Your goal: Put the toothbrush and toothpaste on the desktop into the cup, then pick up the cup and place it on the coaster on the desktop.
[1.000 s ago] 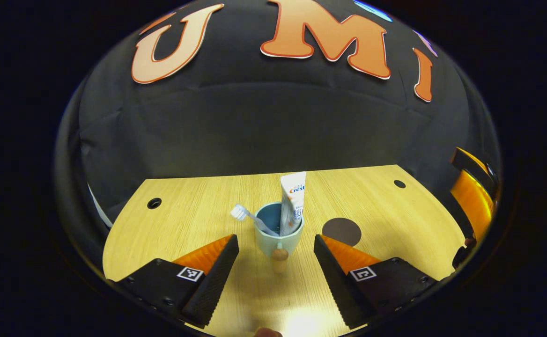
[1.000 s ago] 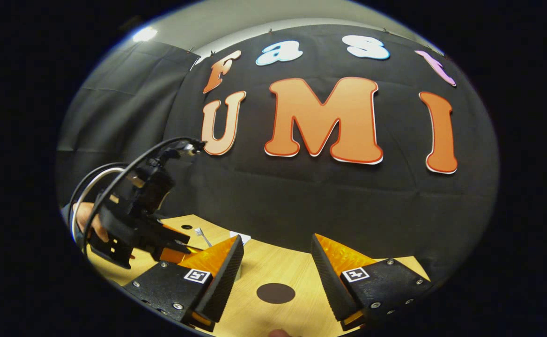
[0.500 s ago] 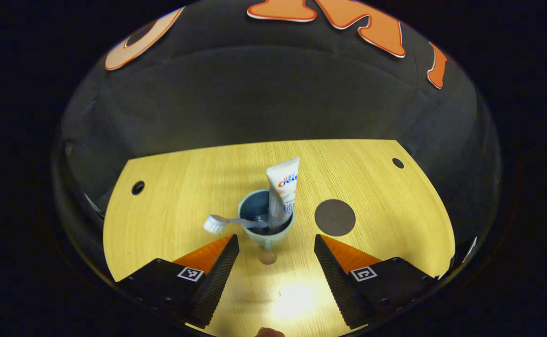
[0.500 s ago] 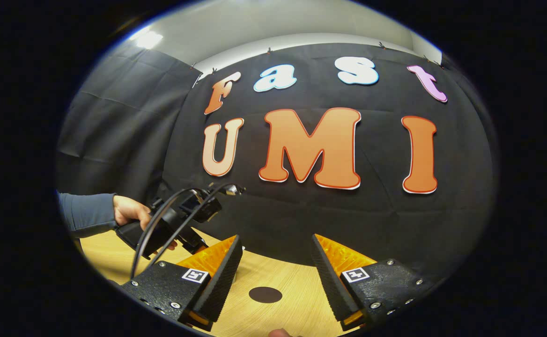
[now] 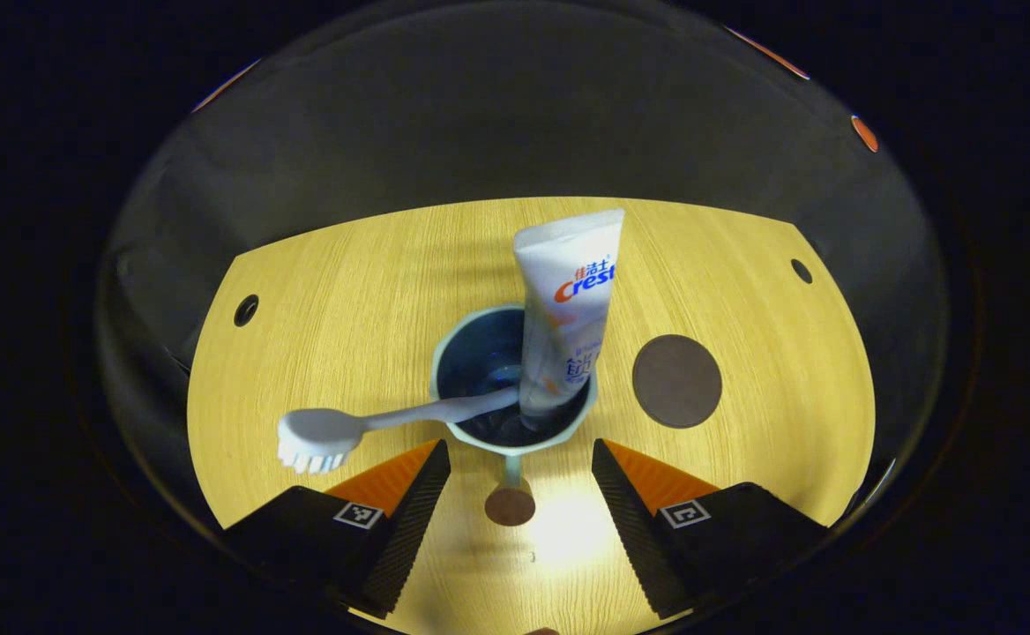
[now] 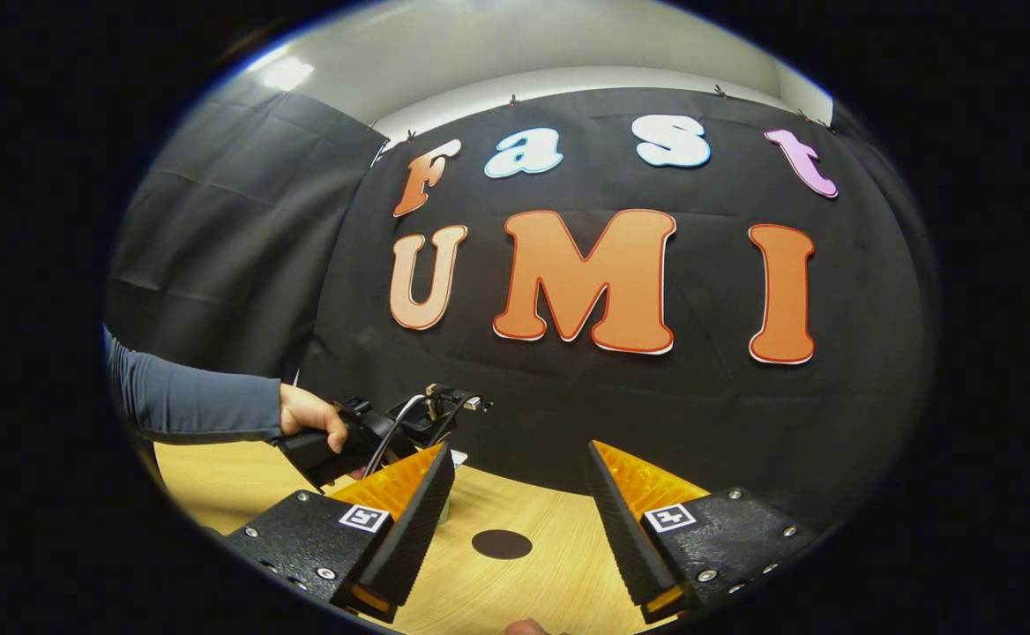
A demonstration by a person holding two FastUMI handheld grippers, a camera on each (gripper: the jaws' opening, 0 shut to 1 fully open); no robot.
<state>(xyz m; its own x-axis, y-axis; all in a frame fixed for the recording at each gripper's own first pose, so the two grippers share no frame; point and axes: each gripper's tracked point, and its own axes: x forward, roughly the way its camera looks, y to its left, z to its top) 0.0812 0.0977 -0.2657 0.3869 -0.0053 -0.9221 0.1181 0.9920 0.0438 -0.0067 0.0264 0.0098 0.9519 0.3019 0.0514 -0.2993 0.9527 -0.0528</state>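
In the left gripper view a pale green cup (image 5: 471,339) with a dark blue inside stands on the wooden desktop (image 5: 347,282). A white toothpaste tube (image 5: 568,300) stands upright in it. A white toothbrush (image 5: 365,423) leans out of it, head toward the left. The cup's handle ends in a round wooden knob (image 5: 510,506) that lies between my fingers. My left gripper (image 5: 519,447) is open, above and just in front of the cup. A dark round coaster (image 5: 676,381) lies to the cup's right. My right gripper (image 6: 519,450) hangs open above the coaster (image 6: 501,544).
The desktop has small round holes (image 5: 246,310) near its back corners. In the right gripper view a hand (image 6: 308,413) in a blue-grey sleeve (image 6: 197,406) holds the left gripper (image 6: 391,432) over the table's left part. Black cloth walls close the far side.
My left gripper has tilted down and come closer over the cup, which now looks larger and is seen from above. The right gripper has stayed open and nearly still.
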